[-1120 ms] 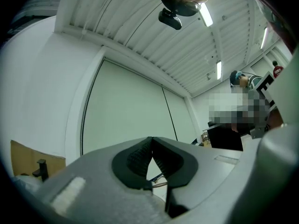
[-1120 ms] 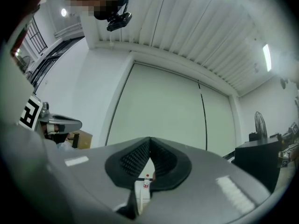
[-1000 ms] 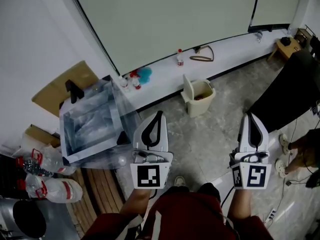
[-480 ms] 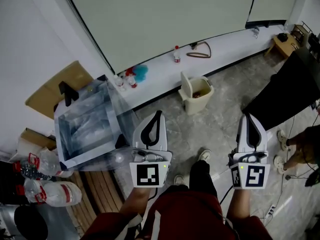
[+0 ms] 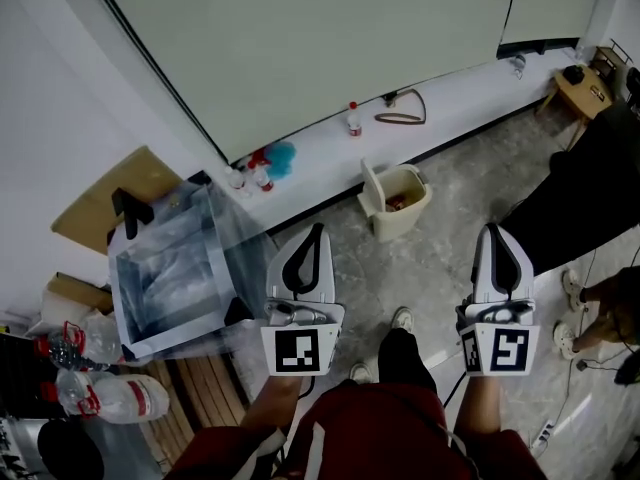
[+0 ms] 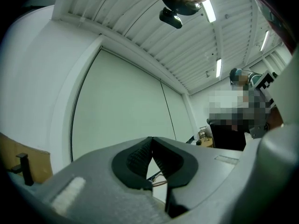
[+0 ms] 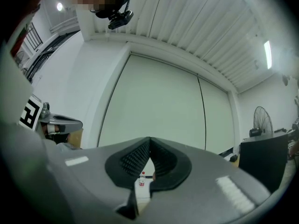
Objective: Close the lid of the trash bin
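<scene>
The beige trash bin [image 5: 400,203] stands on the grey floor by the white ledge, its lid [image 5: 375,181] standing upright at the bin's left side, with rubbish showing inside. My left gripper [image 5: 318,230] is held out over the floor, well short of the bin and to its lower left, shut with nothing in it. My right gripper [image 5: 494,230] hangs to the bin's lower right, likewise shut and empty. In the left gripper view the pads of the left gripper [image 6: 152,141] meet at the tip; the right gripper [image 7: 150,141] shows the same in its own view. Neither gripper view shows the bin.
A clear plastic box [image 5: 170,268] and plastic bottles [image 5: 110,393] sit at the left beside cardboard [image 5: 115,193]. A water bottle [image 5: 353,118] and a coiled cable [image 5: 400,118] lie on the ledge. A black panel [image 5: 585,193] and another person's feet [image 5: 572,293] are at right.
The person's leg and foot have stepped forward between the grippers. Both grippers stay shut and held out ahead; the box at left has shifted slightly in view.
</scene>
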A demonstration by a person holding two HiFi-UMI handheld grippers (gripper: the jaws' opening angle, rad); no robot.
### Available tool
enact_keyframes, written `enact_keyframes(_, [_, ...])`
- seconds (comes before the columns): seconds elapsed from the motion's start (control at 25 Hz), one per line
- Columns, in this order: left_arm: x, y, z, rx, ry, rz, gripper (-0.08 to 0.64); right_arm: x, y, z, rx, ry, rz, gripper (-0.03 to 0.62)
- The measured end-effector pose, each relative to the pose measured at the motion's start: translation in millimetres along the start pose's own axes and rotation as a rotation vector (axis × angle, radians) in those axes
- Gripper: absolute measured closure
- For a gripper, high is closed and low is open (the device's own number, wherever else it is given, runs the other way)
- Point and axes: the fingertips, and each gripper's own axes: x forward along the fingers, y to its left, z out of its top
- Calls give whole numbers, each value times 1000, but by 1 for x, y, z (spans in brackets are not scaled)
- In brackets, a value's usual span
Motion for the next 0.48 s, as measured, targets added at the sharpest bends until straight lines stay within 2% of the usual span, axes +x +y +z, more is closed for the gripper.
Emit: enact_keyframes(0.48, [132, -38, -11, 33, 33, -12, 555, 98, -91, -33, 61, 8, 14, 592])
